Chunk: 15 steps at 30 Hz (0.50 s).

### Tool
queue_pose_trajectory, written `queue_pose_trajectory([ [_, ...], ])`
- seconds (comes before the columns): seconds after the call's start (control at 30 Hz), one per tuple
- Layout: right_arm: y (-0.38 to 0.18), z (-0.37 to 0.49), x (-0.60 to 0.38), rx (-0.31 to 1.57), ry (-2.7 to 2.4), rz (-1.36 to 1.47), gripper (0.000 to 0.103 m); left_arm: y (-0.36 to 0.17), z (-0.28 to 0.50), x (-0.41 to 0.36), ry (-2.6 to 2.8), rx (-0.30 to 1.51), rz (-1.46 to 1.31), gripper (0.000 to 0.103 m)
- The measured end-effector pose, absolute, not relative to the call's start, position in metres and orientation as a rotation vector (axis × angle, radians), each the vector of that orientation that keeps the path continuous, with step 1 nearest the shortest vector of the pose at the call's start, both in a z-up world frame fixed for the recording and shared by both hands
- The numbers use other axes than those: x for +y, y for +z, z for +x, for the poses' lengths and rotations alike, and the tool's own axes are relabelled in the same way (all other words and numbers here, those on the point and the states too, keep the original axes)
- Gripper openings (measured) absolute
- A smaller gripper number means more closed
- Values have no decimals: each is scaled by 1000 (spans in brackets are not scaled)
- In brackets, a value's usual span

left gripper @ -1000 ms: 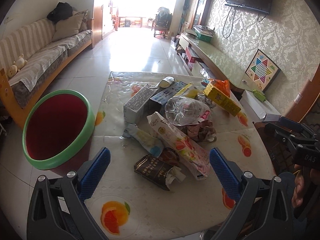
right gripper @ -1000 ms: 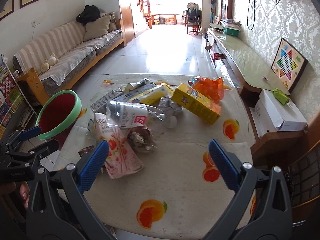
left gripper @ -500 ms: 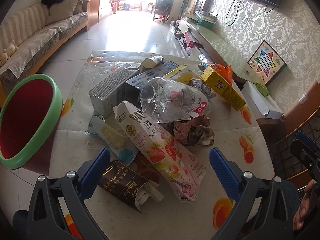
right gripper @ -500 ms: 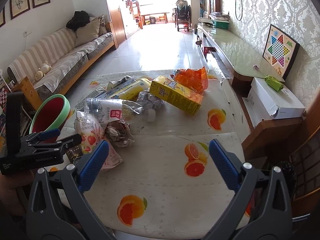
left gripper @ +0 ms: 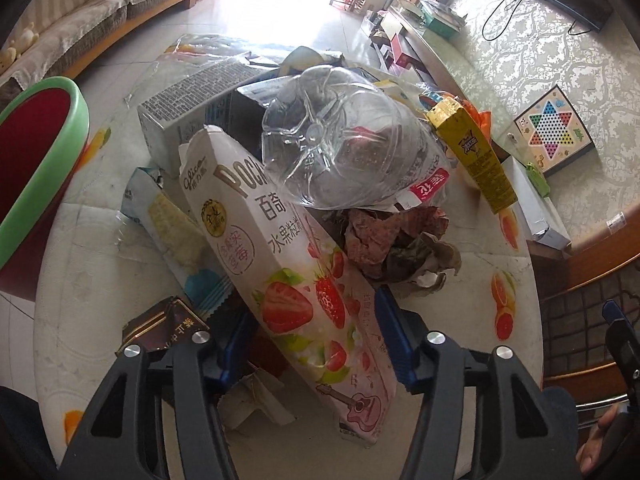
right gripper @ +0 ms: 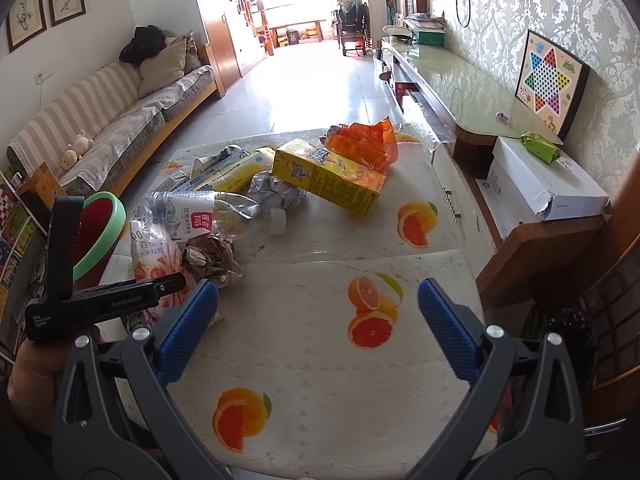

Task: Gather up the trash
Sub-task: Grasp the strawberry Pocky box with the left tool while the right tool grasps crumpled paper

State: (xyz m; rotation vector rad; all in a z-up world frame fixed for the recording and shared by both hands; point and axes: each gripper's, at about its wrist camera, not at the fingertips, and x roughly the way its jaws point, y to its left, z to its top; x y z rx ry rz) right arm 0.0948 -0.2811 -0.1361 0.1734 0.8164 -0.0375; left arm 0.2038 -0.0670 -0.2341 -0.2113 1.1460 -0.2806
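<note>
A pile of trash lies on the fruit-print table (right gripper: pixel 304 420). My left gripper (left gripper: pixel 316 340) points down at a long strawberry snack box (left gripper: pixel 296 280). Its jaws are closing on the box's lower end, and both blue pads meet its sides. A crushed clear bottle (left gripper: pixel 340 148) rests on the box's far end. Crumpled brown paper (left gripper: pixel 392 244) lies right of it, and a dark brown wrapper (left gripper: pixel 160 328) lies by the left finger. My right gripper (right gripper: pixel 316 320) stands open above bare tablecloth with nothing between its fingers. The red bin with a green rim (left gripper: pixel 52 152) stands off the table's left side.
A yellow carton (right gripper: pixel 332 176), an orange bag (right gripper: pixel 360 140), crumpled foil (right gripper: pixel 276 192) and a grey carton (left gripper: pixel 188 112) lie farther back. A white box (right gripper: pixel 540 184) sits on a low wooden stand at the right. A sofa (right gripper: pixel 100 120) runs along the left wall.
My left gripper has come down and forward onto the pile, and its jaws have gone from wide open to closed around the strawberry box. My right gripper has drifted slightly and stays open.
</note>
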Motion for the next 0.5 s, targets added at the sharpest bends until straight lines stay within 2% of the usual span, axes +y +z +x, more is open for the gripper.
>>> queue_pose_trajectory([
  [0.2,-139,94,-283,823,-36,175,99,-237,204,-72,-294,1146,-209,33],
  [0.5,-141,96,-268,832,-18,153,99,-209,186,-52,-318,1087,-219,28],
])
